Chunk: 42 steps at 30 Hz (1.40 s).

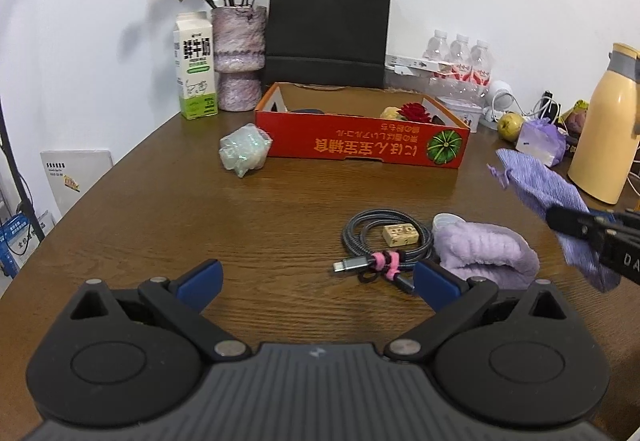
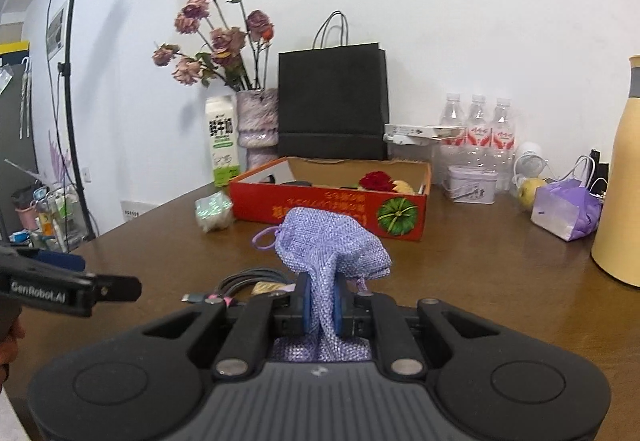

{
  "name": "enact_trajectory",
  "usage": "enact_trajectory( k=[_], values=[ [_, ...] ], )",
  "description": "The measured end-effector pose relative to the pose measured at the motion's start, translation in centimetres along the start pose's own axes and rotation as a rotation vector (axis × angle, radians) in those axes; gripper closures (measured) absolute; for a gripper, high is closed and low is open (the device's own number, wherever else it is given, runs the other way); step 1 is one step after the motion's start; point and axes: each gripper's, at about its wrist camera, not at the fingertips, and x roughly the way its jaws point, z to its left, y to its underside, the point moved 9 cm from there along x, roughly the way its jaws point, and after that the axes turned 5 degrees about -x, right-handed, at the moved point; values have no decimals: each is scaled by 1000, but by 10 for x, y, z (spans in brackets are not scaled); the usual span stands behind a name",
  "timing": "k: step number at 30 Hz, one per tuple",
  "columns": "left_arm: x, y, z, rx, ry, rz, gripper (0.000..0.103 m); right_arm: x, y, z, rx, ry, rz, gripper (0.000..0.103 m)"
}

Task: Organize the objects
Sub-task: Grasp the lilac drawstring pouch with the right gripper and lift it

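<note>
With my right hand-held gripper (image 2: 320, 307) clamped on the woven lilac drawstring pouch (image 2: 332, 245), I'd carry it high toward the shallow red cardboard box (image 2: 328, 207) at twelve o'clock, left hand-held gripper (image 1: 316, 281) apart.

Bare table (image 1: 168, 209) left of cable (image 1: 384, 241); red box (image 1: 360, 141) blocks beyond.

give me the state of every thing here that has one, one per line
right gripper: shut on the purple mesh pouch
purple mesh pouch: held off the table, bunched, drawstring loop hanging free
left gripper: open, empty, over the table
orange box: open-topped, some items inside
charging cable: coiled, tied with a pink strap
purple towel: folded, lying beside the cable
black paper bag: upright against the wall
milk carton: upright, closed
</note>
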Motion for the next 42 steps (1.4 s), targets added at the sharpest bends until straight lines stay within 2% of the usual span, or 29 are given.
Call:
enact_trajectory(
  k=[8,16,24,28,33,42],
  values=[
    [25,-2,-29,53,6,31,0,21,-7,-27,3,-1,-10,93],
    [72,-8,-46,99,-15,82,0,47,-4,-44,43,-12,-3,93],
    [104,-8,-63,179,49,121,0,56,8,-46,47,-2,21,93],
    [115,-4,-66,178,66,136,0,59,12,-47,56,3,35,93],
    [135,9,-59,136,75,201,0,63,15,-45,50,4,48,93],
    [143,5,-58,118,79,150,0,67,18,-43,36,8,64,92]
  ],
)
